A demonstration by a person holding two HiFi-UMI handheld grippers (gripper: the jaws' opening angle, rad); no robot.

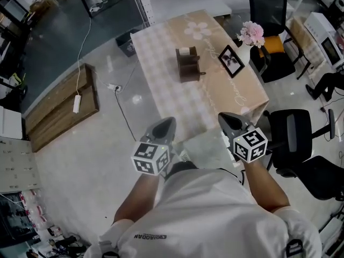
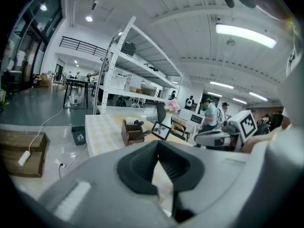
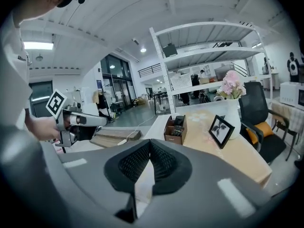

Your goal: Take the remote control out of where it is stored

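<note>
A brown wooden organiser box [image 1: 189,63] stands mid-table on the checked cloth of the table [image 1: 161,63], well ahead of both grippers. In the right gripper view the box [image 3: 175,130] holds dark things, one of which looks like a remote control [image 3: 178,121]. The left gripper view shows the same box [image 2: 133,132] far off. My left gripper [image 1: 164,129] and right gripper [image 1: 228,121] hover side by side before the table's near end. The left gripper [image 2: 159,144] has its jaws together at the tips, with nothing between them. The right gripper [image 3: 150,142] is the same.
A picture frame [image 1: 231,59] and a vase of pink flowers [image 1: 251,34] stand right of the box. Black office chairs [image 1: 293,138] crowd the table's right side. A wooden pallet [image 1: 59,109] and a power strip with cable [image 1: 114,87] lie on the floor at left.
</note>
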